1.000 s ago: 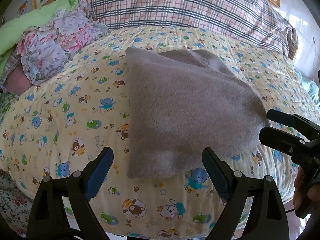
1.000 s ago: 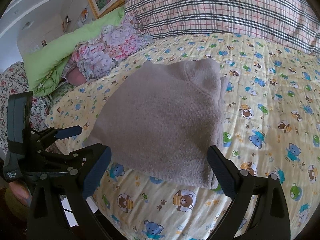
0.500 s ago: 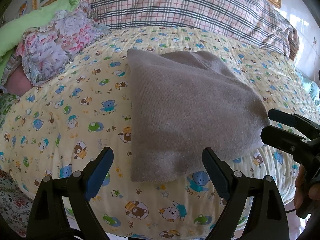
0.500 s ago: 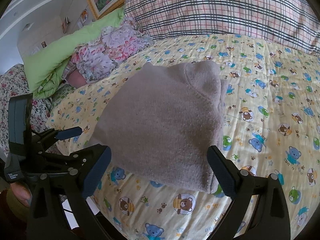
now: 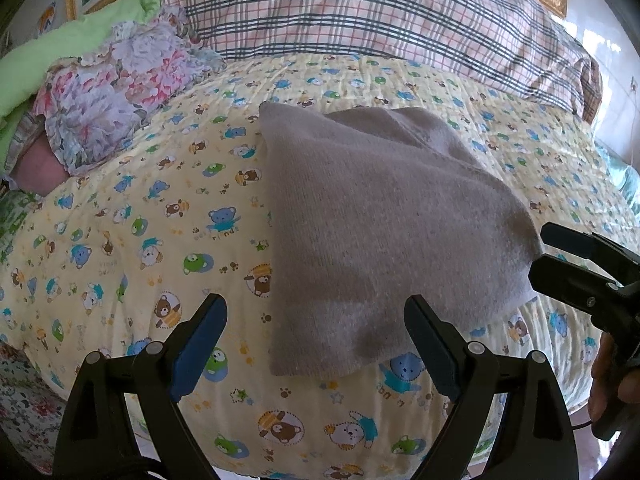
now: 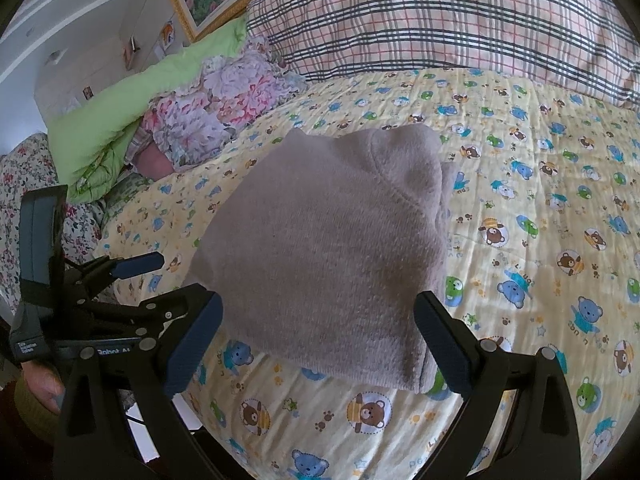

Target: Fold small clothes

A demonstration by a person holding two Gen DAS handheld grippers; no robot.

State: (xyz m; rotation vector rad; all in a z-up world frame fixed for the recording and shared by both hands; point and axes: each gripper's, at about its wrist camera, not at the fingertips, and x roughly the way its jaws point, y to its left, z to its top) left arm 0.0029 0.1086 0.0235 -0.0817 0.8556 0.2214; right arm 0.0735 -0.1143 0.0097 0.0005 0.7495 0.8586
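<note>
Lying folded on the bed [image 5: 120, 216], the grey garment [image 5: 384, 232] has not moved; left gripper [image 5: 316, 344] and right gripper [image 6: 320, 344] remain wide open, holding nothing.

Grey-brown garment [image 5: 384, 232] — yellow bear-print quilt [image 5: 140, 216] — plaid pillow [image 5: 360, 12].

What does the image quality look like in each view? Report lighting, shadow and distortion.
Left wrist view: sharp daylight, soft shadow across the near end of the grey garment, glare on the wall at right, fisheye-bowed bed. Right wrist view: even light, sharp, same barrel curve, dark corners.
</note>
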